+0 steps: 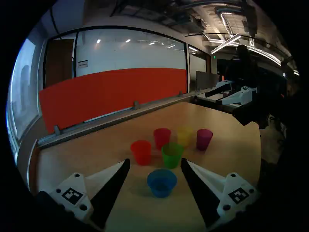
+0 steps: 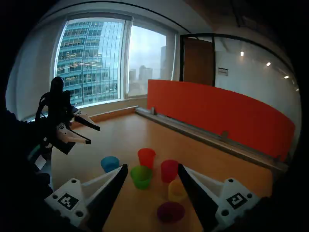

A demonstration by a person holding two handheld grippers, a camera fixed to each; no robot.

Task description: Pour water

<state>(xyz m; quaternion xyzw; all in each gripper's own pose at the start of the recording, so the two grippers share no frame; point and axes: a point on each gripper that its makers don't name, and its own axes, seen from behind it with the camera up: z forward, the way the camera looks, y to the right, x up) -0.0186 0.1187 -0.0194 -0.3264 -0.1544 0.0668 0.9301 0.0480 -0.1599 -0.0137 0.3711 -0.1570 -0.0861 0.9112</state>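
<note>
Where 6 bright cups (image 1: pixel 172 154) cluster, all upright

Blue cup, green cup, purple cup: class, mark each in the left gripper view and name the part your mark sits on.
Blue cup (image 1: pixel 162 183), left gripper view, inside its open mouth.
Green cup (image 1: pixel 172 156), left gripper view, outer wall.
Purple cup (image 1: pixel 204 140), left gripper view, outer wall.

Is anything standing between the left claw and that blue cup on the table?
Nothing visible does. The blue cup is the nearest thing ahead of the open left claw; the green cup stands beyond it.
</note>
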